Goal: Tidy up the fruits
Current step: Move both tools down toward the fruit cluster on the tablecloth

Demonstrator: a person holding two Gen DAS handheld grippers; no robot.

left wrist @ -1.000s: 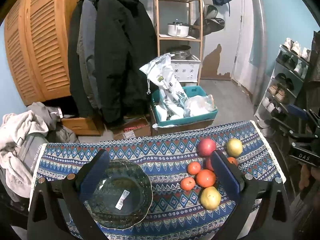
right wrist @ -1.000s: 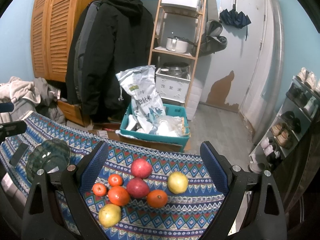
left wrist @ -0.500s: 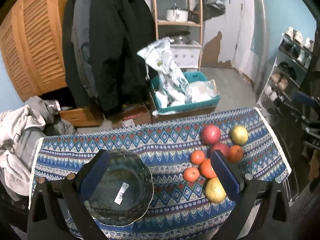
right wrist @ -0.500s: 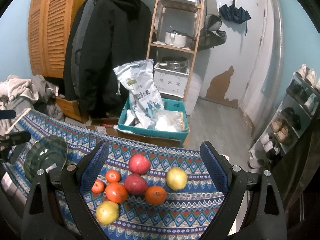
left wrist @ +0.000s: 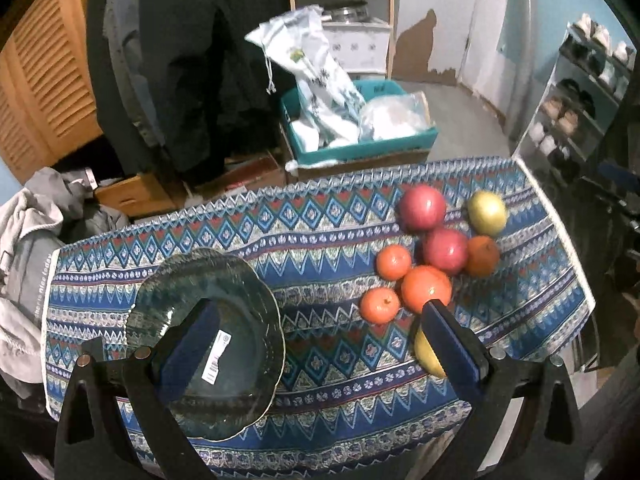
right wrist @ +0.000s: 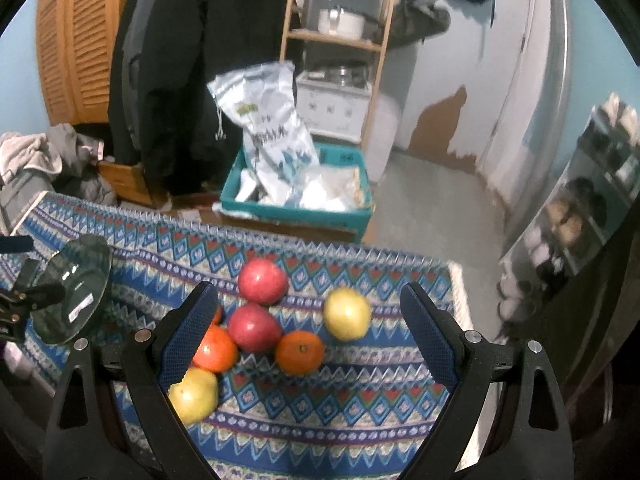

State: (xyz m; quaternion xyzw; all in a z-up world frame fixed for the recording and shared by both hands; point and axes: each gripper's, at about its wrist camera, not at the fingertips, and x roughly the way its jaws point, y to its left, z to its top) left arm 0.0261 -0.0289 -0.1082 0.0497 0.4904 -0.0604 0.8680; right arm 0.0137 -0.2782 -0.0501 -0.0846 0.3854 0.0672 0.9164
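A cluster of fruit lies on the patterned tablecloth (left wrist: 320,240): two red apples (left wrist: 422,207) (left wrist: 445,251), several oranges (left wrist: 426,288) and two yellow pears (left wrist: 487,213) (left wrist: 426,350). A dark glass bowl (left wrist: 208,344) sits left of them. My left gripper (left wrist: 320,344) is open above the cloth, its left finger over the bowl, its right finger in front of the near pear. My right gripper (right wrist: 310,332) is open above the fruit; a red apple (right wrist: 254,328), an orange (right wrist: 300,351) and a pear (right wrist: 347,313) lie between its fingers. The bowl (right wrist: 74,300) is at the left.
Beyond the table's far edge stand a teal crate with white bags (left wrist: 356,128), hanging dark coats (left wrist: 180,60), a wooden shelf (right wrist: 332,40) and louvred wooden doors (left wrist: 40,80). A shoe rack (left wrist: 580,100) stands at the right. Clothes (left wrist: 24,240) are piled at the left.
Both grippers have moved forward and down toward the table. The fruit and bowl look larger and lower in both views. Nothing was grasped.
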